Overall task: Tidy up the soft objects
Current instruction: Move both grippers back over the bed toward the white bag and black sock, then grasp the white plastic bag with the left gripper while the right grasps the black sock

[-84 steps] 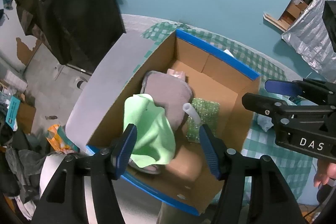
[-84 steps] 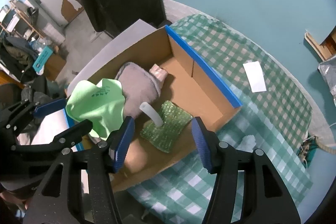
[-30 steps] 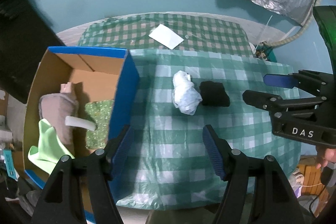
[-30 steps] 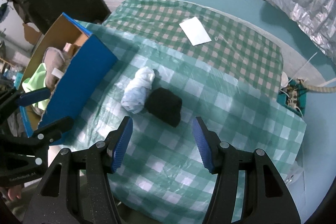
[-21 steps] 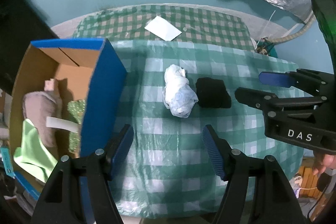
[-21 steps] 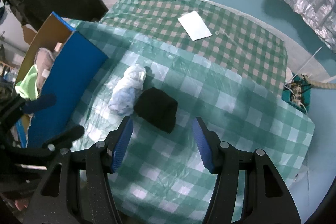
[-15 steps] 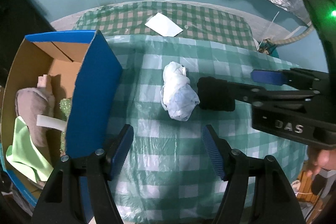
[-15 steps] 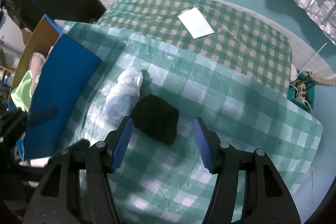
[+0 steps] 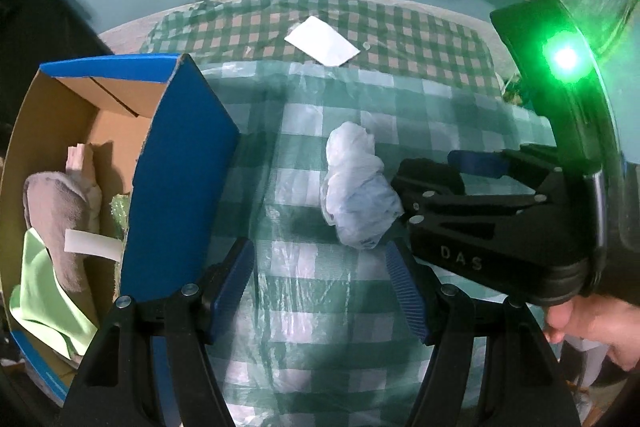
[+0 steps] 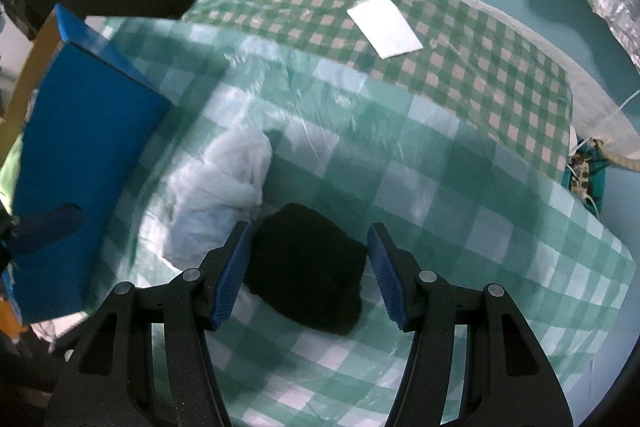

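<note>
Both grippers wide; right gripper (image 10: 310, 269) straddles black cloth (image 10: 308, 267), white bundle (image 10: 218, 195) adjacent.

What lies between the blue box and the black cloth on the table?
The white bundle lies between the box and the black cloth, touching the cloth; the right wrist view shows it.

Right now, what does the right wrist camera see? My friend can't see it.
The open right tongs straddle a black fuzzy cloth lump on the green checked tablecloth. A crumpled white plastic bag lies beside it, with a blue cardboard box further left.
</note>
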The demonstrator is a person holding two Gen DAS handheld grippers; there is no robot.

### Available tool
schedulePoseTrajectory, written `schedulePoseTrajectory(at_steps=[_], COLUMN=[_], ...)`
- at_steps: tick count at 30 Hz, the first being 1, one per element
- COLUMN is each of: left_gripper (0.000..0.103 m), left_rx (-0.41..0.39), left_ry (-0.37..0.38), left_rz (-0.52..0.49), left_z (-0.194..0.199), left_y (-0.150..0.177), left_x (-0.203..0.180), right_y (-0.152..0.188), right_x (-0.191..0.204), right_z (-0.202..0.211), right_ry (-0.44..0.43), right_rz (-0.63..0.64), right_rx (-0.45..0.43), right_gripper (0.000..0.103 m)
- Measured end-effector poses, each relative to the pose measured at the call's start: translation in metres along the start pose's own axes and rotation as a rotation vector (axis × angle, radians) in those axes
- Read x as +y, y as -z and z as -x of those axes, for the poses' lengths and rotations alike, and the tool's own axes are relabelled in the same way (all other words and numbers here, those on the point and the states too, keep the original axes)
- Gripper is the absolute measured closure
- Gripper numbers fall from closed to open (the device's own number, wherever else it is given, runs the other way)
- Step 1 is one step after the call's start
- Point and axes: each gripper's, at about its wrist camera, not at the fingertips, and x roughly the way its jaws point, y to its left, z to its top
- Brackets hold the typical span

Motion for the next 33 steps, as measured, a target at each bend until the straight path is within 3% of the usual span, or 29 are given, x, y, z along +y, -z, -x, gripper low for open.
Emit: schedulePoseTrajectory(at_steps=[20, 27, 33], left_gripper=[0.023, 0.023, 0.024], left_rx=[0.015, 0.092, 0.091], left_ry=[0.027, -0.033, -0.08], left_rz=[-0.026, -0.027, -0.043], left_z=[-0.018, -0.051, -0.064], left_y=[-0.04, -0.051, -0.05], left_x=[-0.019, -0.022, -0.024], right_y=[0.041, 0.049, 0.048], right_x=[-0.064, -0.065, -0.06], right_z=[0.008, 0.01, 0.004], right_ry=[0.006, 0.004, 0.031], right_rz=[-0.171, -0.155, -0.11], right_rx=[-0.008, -0.031, -0.021], right_gripper=[0.044, 0.041, 0.041])
